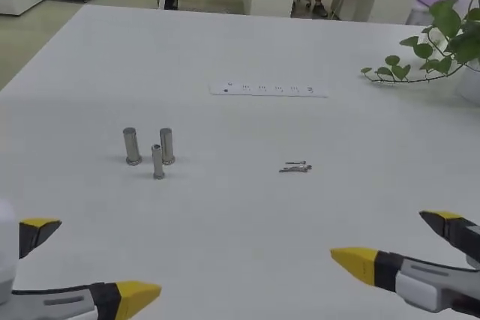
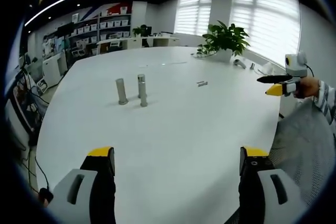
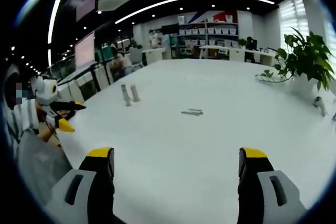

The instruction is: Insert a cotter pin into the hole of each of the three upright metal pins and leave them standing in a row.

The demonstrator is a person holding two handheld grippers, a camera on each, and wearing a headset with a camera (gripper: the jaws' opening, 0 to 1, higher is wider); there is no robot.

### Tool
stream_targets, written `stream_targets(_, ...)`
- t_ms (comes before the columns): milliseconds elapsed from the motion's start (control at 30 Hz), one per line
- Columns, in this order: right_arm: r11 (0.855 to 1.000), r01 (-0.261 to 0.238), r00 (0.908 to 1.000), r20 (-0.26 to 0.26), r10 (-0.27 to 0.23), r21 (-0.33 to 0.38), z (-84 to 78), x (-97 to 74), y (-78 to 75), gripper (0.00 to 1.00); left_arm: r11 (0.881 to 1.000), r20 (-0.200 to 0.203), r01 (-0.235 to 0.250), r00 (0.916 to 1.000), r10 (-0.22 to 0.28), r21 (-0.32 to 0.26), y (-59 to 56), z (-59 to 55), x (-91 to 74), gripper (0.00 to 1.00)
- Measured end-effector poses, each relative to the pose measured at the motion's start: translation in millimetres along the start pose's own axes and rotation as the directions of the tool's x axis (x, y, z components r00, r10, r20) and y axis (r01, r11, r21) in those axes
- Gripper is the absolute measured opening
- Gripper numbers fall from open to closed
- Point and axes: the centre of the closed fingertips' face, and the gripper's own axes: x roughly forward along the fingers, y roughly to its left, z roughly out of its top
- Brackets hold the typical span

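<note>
We hold the left gripper (image 1: pixel 90 258) and right gripper (image 1: pixel 394 237) at the bottom corners, jaws apart, ready: metal pins (image 1: pixel 150 151) stand centre-left, cotter pins (image 1: pixel 295 168) lie centre-right, untouched.

Leafy plant (image 1: pixel 442 35) and flat white strip (image 1: pixel 268 90) on white table (image 1: pixel 240 245)

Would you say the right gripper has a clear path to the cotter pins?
Probably yes: the right gripper is open, and bare table lies between it and the cotter pins; the upright metal pins stand well aside.
</note>
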Motion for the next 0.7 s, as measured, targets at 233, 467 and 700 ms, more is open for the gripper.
stream_targets(233,1.000,-0.002,0.9999,-0.016,0.002,0.004,0.2,2.5,-3.4,1.00,1.000,0.000,-0.007,1.0000,0.007,0.020,6.2,3.1,2.2,0.95)
stream_targets(467,1.000,-0.004,0.9997,-0.024,0.004,0.011,-0.9,4.7,-4.0,1.00,0.999,-0.022,-0.033,0.9992,0.033,0.030,18.5,1.9,6.6,0.83)
stream_targets(700,1.000,-0.012,0.9987,-0.049,0.013,0.027,-7.8,5.8,-2.6,0.98,1.000,0.003,-0.002,1.0000,0.002,0.029,23.1,16.8,16.3,0.81)
